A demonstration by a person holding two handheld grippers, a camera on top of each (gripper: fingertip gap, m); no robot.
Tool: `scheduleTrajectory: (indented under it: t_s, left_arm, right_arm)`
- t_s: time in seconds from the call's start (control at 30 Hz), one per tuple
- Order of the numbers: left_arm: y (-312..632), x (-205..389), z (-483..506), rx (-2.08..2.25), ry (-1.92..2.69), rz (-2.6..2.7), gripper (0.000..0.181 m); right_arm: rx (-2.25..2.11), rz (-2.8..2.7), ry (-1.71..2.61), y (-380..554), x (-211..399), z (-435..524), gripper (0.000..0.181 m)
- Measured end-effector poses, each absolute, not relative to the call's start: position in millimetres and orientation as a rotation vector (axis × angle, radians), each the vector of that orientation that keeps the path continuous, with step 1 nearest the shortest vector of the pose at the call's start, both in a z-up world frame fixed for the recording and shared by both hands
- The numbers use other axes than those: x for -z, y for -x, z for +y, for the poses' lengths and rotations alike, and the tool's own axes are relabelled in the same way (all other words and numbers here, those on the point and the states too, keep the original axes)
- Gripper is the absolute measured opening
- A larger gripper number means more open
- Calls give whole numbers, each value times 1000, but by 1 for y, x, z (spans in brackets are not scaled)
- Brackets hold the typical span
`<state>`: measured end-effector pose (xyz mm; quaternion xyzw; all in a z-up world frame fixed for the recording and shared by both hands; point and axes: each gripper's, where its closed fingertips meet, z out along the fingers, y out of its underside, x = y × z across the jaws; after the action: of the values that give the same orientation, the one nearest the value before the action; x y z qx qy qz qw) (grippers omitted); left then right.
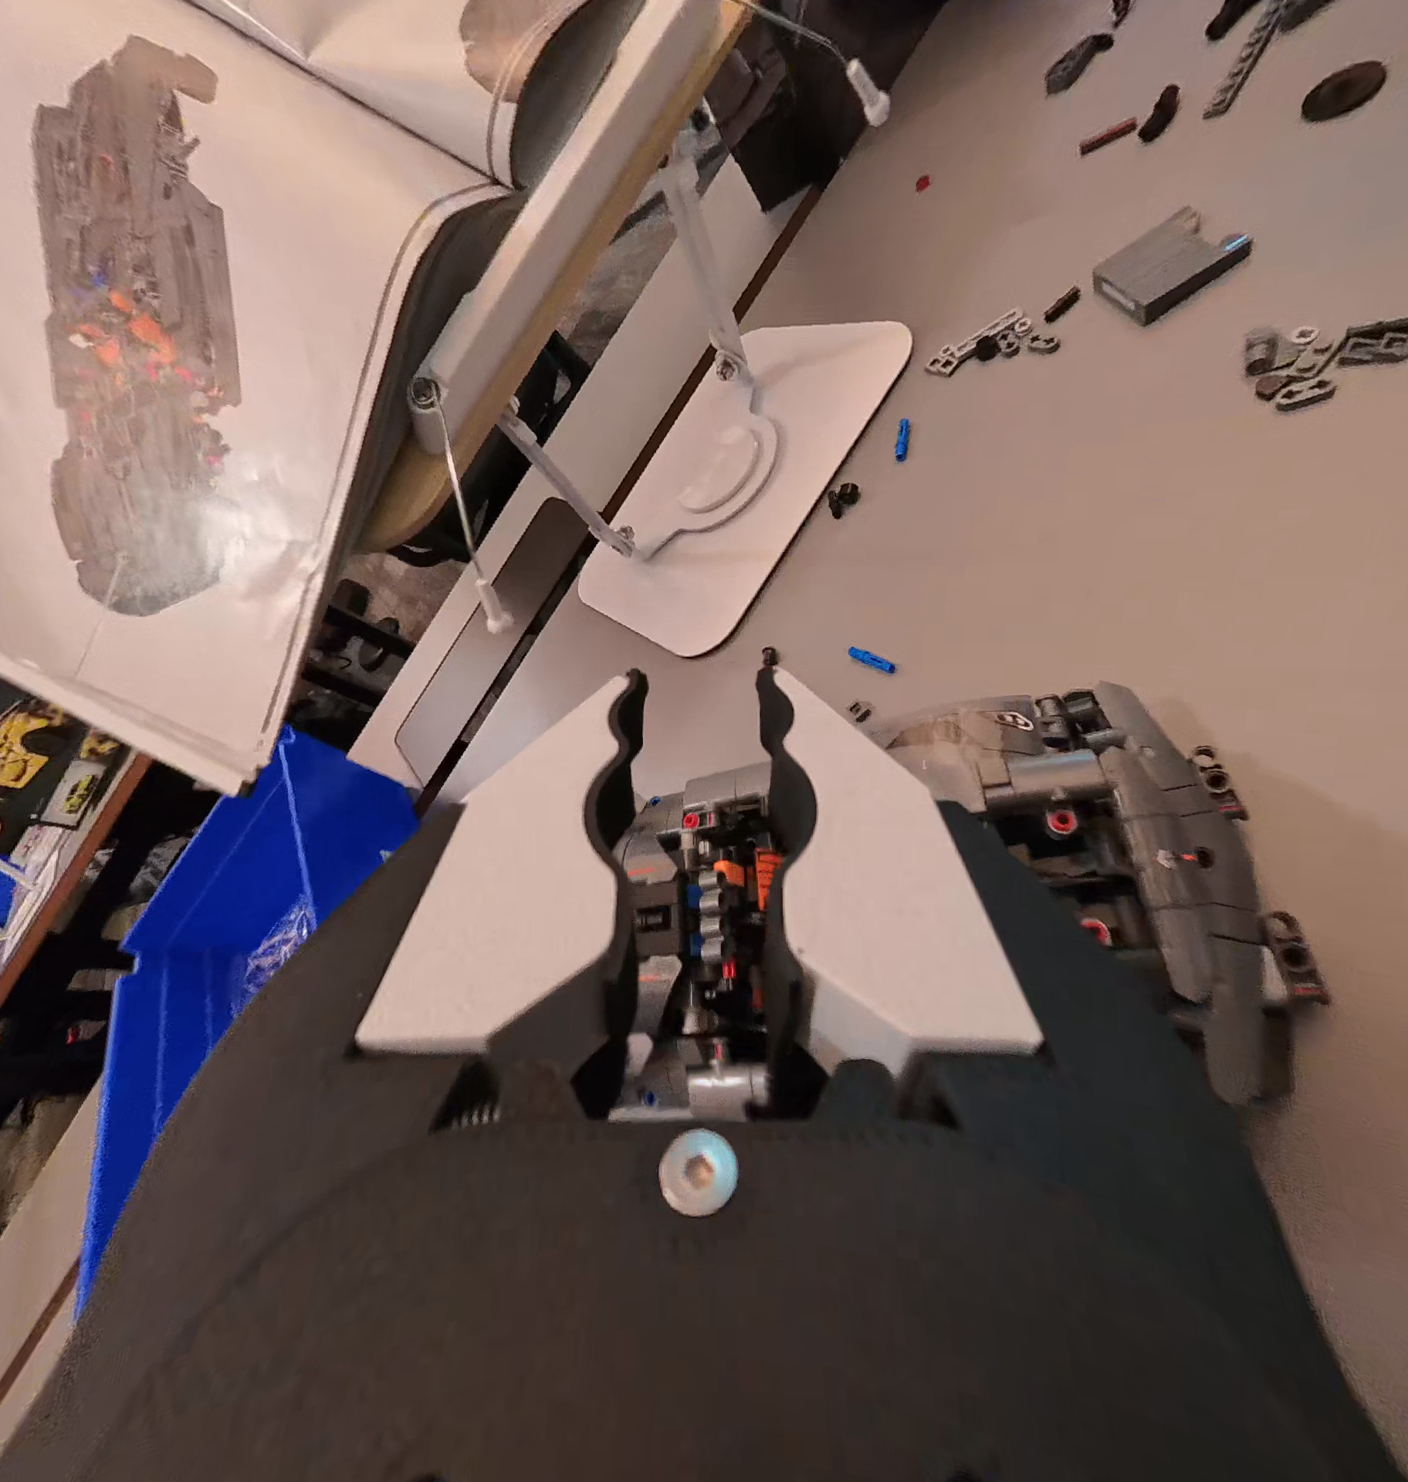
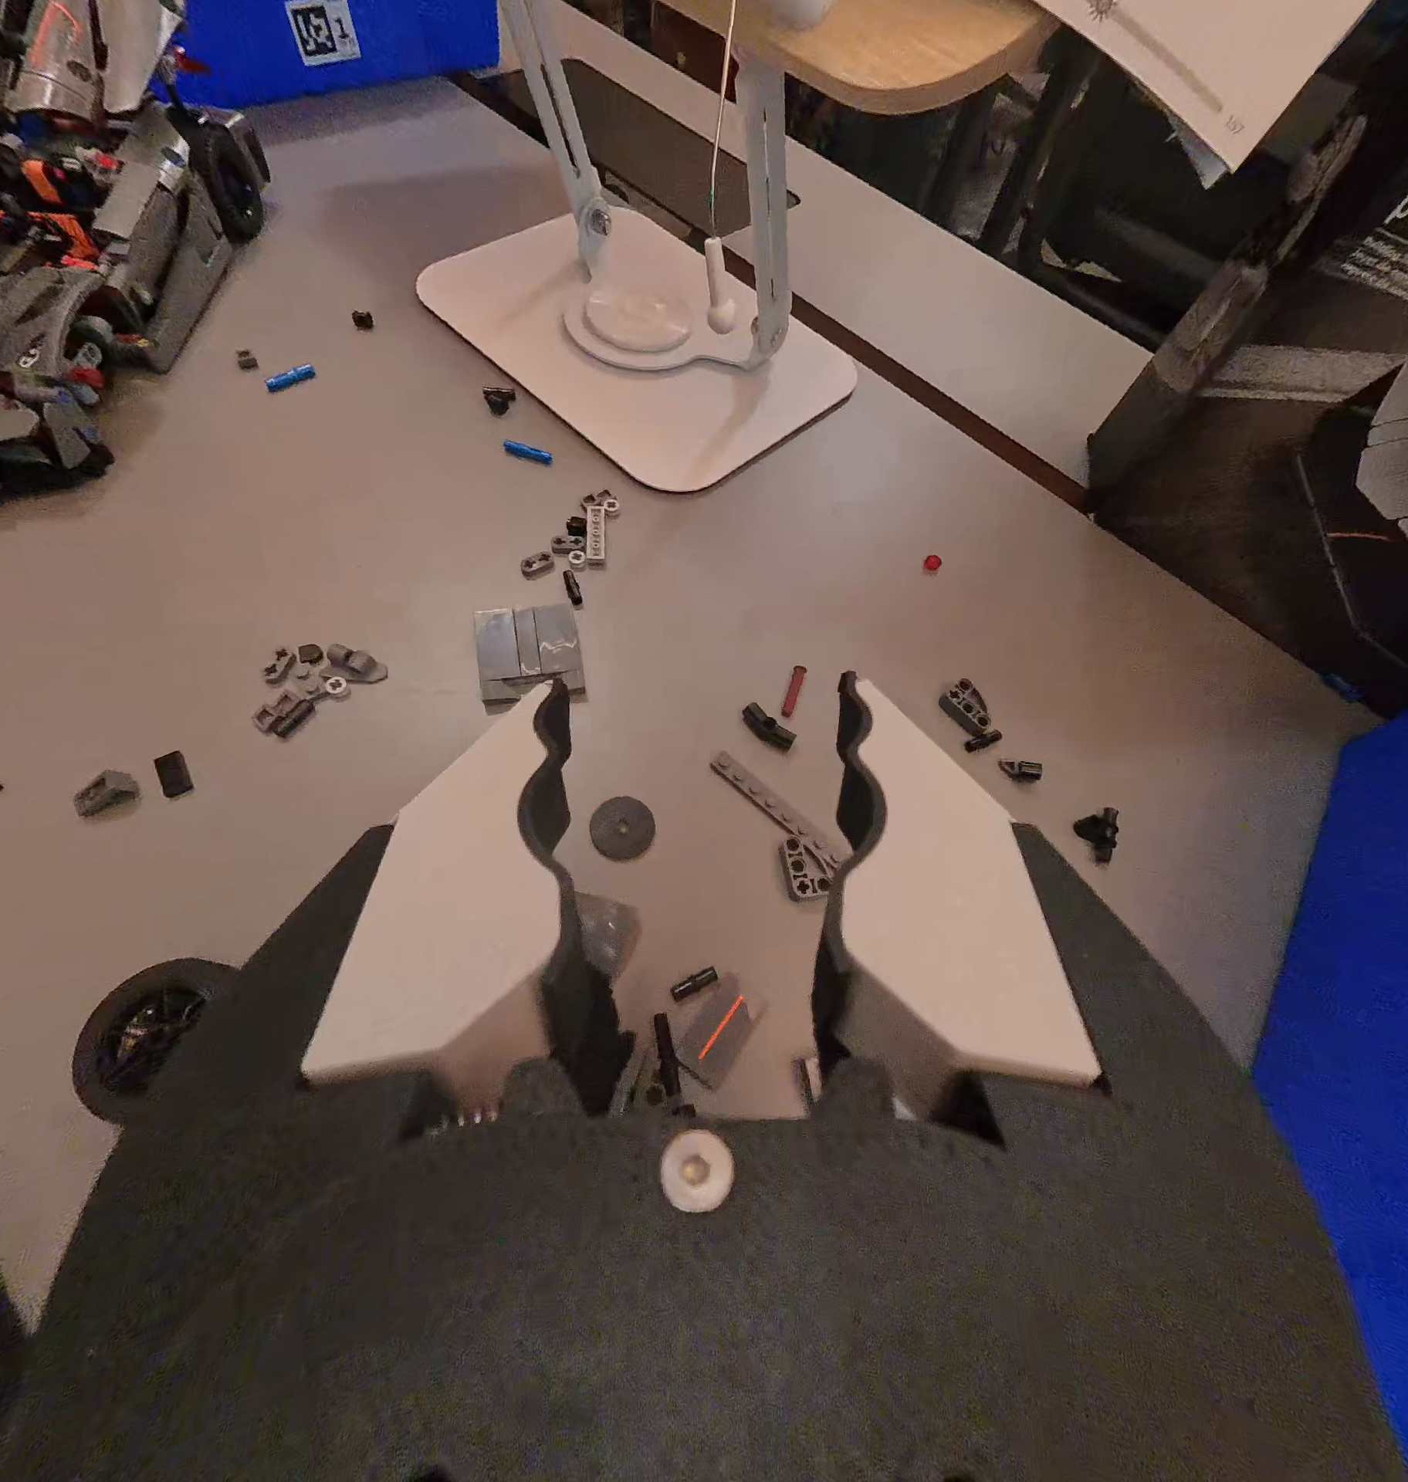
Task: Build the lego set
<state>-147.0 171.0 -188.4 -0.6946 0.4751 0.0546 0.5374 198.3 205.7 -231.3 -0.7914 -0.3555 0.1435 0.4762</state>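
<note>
Left hand-held gripper: part open, empty, poised over the grey lego car at desk edge. Right hand-held gripper: wide open, empty, above loose pieces — round disc, long strip. Recommend: settle on one piece, centre it btwn the jaws, close slow.

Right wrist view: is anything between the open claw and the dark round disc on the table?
Nothing visible blocks it. The right claw is open and empty, and the round disc lies on bare table between its fingers, apart from the grey beam.
</note>
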Motion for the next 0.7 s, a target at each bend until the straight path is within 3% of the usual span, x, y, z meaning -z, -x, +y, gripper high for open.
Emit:
scheduleTrajectory:
  t_s: [0.3, 0.47, 0.6, 0.7]
  left_arm:
    - [81, 192, 206, 4, 1591, 1258, 26]
    - [30, 157, 232, 220, 1531, 1156, 25]
    - [-20, 178, 227, 369, 1598, 1174, 27]
    - [-52, 200, 208, 405, 1628, 1254, 28]
  right_arm:
    - [-291, -957, 2037, -205, 270, 223, 73]
    - [-428, -978, 2077, -209, 264, 222, 59]
    - [-545, -1206, 2073, -201, 271, 192, 43]
    - [-602, -1402, 2092, -199, 285, 163, 46]
